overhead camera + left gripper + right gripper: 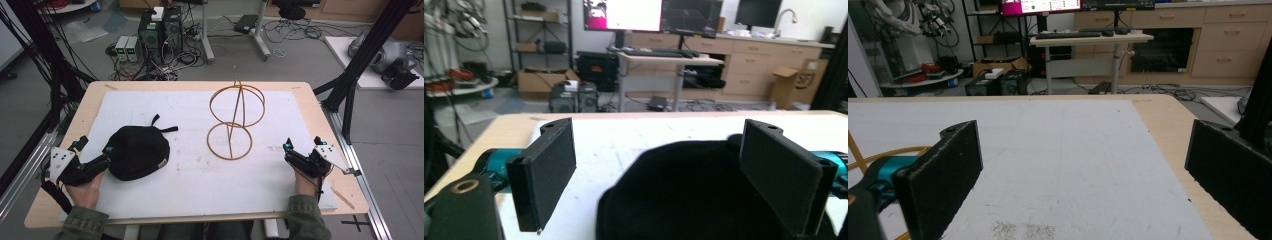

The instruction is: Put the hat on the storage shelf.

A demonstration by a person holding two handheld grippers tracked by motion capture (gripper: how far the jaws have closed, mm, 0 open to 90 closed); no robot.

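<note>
I see a wooden table (95,95) covered by a white foam sheet (190,185), with a black cap (137,152) lying on the sheet at about eight o'clock from the table centre. A small pale tag sits on the cap's right rim, but I cannot read any writing on it. A gold wire stand (235,120), made of two rings joined by upright rods, rests on the sheet at about one o'clock from centre, well apart from the cap; nothing hangs on it or lies inside its rings. My left gripper (107,152) sits at the cap's nine o'clock edge; in the left gripper view its jaws are spread wide, one on either side of the cap's (694,195) near bulge, not closed on the fabric. My right gripper (301,145) rests near the sheet's right edge at four o'clock, its jaws likewise released and apart over bare foam (1073,165), with a curve of the gold wire (888,152) at its left.
</note>
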